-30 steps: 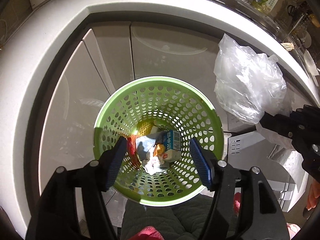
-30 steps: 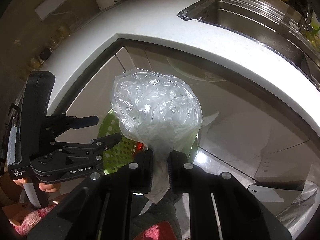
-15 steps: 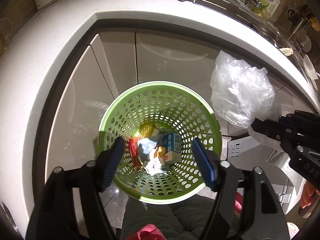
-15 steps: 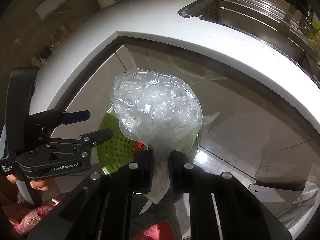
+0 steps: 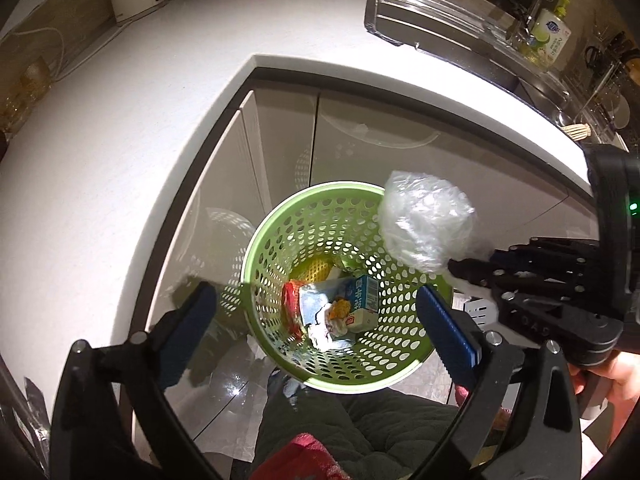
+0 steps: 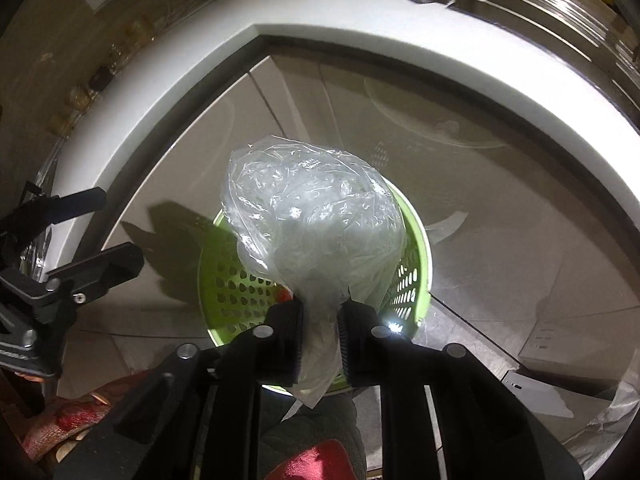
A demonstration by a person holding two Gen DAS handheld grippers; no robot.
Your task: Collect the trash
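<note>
Right gripper (image 6: 319,336) jaws opening, clear plastic bag (image 6: 316,224) neck between them, above green basket (image 5: 280,236). Left gripper (image 5: 316,320) opening, empty. Carton (image 5: 362,306) print unreadable.

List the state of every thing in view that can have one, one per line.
Green basket: upright, part-filled with trash.
Clear plastic bag: crumpled, over the basket, its neck between the right gripper fingers, which are opening.
Left gripper: opening wide, empty.
Carton: lying in the basket.

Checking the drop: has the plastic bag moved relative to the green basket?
Yes. The plastic bag now overlaps the green basket's rim; earlier it hung off to the right.
</note>
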